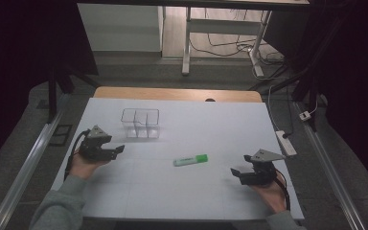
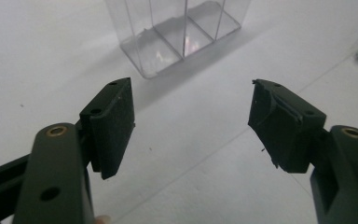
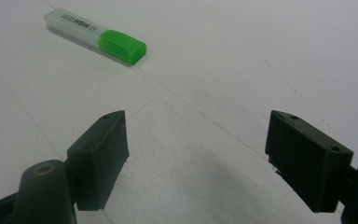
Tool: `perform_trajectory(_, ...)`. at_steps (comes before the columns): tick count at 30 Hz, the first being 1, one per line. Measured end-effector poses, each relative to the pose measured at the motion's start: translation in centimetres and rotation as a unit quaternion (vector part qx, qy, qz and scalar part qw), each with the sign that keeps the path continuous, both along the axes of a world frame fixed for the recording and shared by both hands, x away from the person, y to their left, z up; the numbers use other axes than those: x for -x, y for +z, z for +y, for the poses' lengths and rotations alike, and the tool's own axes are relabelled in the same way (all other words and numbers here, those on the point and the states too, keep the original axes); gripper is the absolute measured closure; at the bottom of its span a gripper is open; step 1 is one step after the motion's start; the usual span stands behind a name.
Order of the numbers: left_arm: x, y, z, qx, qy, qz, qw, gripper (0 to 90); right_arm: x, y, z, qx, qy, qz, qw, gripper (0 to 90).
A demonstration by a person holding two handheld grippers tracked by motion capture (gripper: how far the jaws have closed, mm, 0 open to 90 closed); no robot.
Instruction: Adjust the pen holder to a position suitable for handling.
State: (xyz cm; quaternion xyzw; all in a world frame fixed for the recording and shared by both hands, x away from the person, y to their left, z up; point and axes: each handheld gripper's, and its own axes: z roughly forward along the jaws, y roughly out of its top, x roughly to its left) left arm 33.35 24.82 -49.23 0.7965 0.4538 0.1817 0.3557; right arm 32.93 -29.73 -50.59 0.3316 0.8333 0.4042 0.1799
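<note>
Overhead, green highlighter (image 1: 190,159) lies between both spread, empty tongs (right gripper view reads its label), clear organizer (image 1: 140,123) beyond.

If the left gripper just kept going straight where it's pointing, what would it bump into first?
Probably the clear plastic box with compartments. The left gripper points along the white table, its jaws stand wide apart with nothing between them, and the box sits just ahead, slightly off the middle. The green highlighter lies off to the side.

Dim high view, dark edges; close views soft, faintly shadowed
</note>
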Motion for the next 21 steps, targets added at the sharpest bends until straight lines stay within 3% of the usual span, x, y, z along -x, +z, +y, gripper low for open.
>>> perform_trajectory(5,-1.0,0.6,0.2,-0.008,0.003,0.002,1.0,31.0,0.0,0.0,0.0,0.003,-0.003,0.001,1.0,20.6)
perform_trajectory(12,-2.1,1.5,1.1,-0.002,0.018,-0.003,0.9998,31.3,0.0,0.0,-0.2,-0.002,-0.006,-0.008,1.0,21.5)
perform_trajectory(21,-3.3,1.6,1.5,-0.008,0.026,0.001,0.9996,33.9,0.0,0.1,-0.4,-0.009,-0.012,-0.013,0.9998,21.7)
